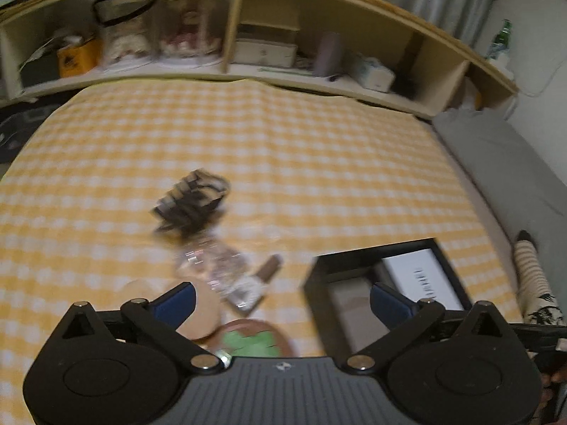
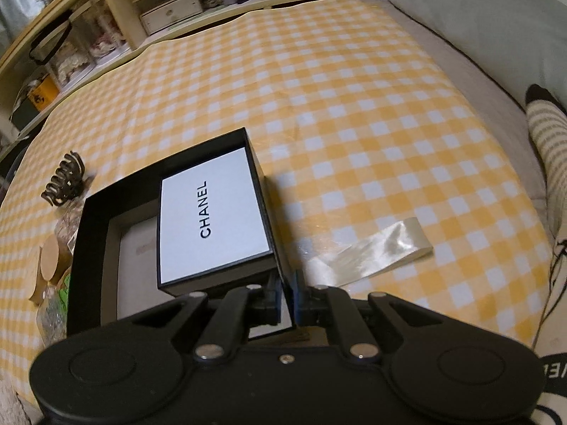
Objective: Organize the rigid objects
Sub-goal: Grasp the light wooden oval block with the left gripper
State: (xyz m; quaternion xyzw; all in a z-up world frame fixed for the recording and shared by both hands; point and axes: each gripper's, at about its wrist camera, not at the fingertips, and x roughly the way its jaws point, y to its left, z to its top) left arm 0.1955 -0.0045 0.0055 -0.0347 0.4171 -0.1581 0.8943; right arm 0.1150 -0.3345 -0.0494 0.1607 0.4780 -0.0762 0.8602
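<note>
White box lid (image 2: 212, 212): black capitals reading "CHANEL" are running lengthwise along its top; the lid is lying inside the black box (image 2: 93, 241). In the left wrist view the same lid (image 1: 423, 278) is showing a dark, blurred word that cannot be read. Yellow package (image 2: 41, 97) on the shelf: a dark mark is showing, illegible.

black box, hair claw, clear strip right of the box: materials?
Black box: looks like matte rigid cardboard, with thin straight walls and a pale liner inside. The right gripper pinches its wall.
Hair claw: probably glossy plastic, dark brown with cream-tipped teeth.
Clear strip: thin film or cellophane, judging by its sheen and the check pattern showing through.
</note>
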